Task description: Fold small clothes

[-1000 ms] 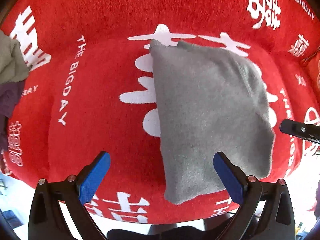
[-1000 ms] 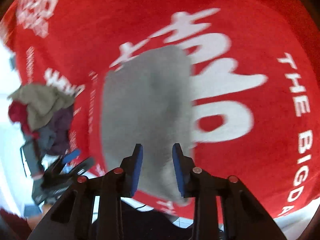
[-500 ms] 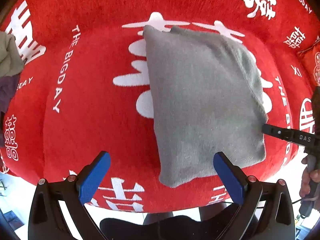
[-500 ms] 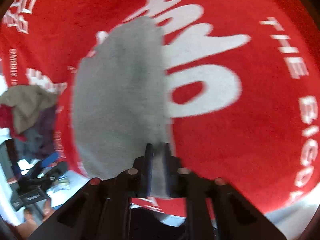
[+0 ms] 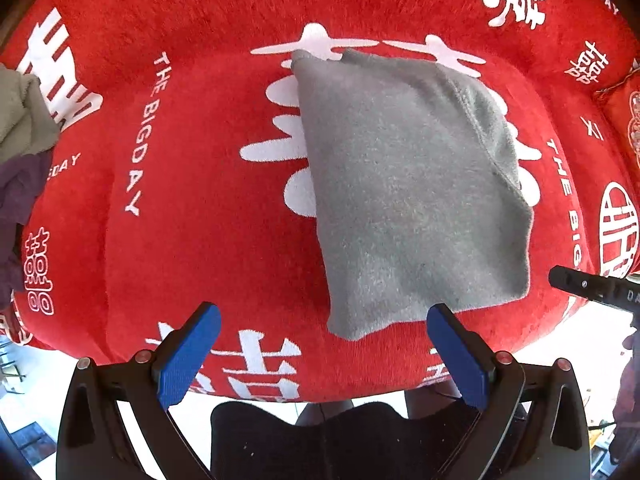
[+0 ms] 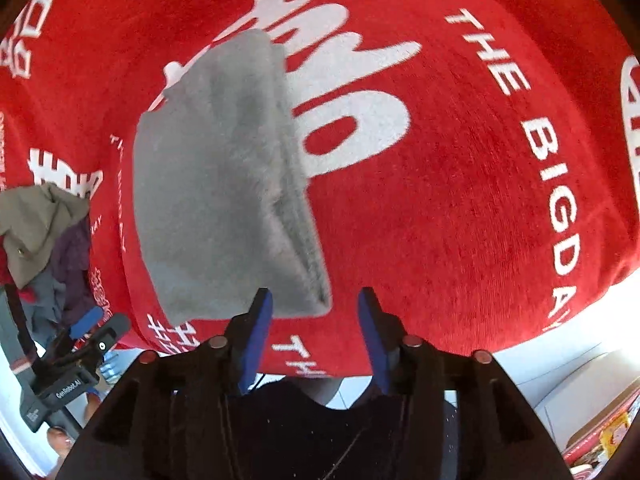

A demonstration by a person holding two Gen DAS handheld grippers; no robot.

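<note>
A folded grey fleece garment [image 5: 408, 188] lies flat on the red plush cover [image 5: 200, 184] with white lettering. It also shows in the right wrist view [image 6: 216, 200], with its stacked layers along the right edge. My left gripper [image 5: 324, 344] is open and empty, hovering just short of the garment's near edge. My right gripper [image 6: 316, 328] is open and empty, its blue pads just behind the garment's near right corner. The right gripper's black tip [image 5: 592, 286] shows at the right of the left wrist view.
A pile of other clothes, olive, purple and grey-blue [image 6: 44, 240], lies at the left end of the red cover; it also shows in the left wrist view [image 5: 20, 148]. The cover's front edge drops to a pale floor [image 6: 560, 356]. The left gripper [image 6: 76, 352] shows lower left.
My right gripper was shut on the grey garment's near edge half a second ago; it has let go, opened and drawn back. The garment now lies still. My left gripper stayed open.
</note>
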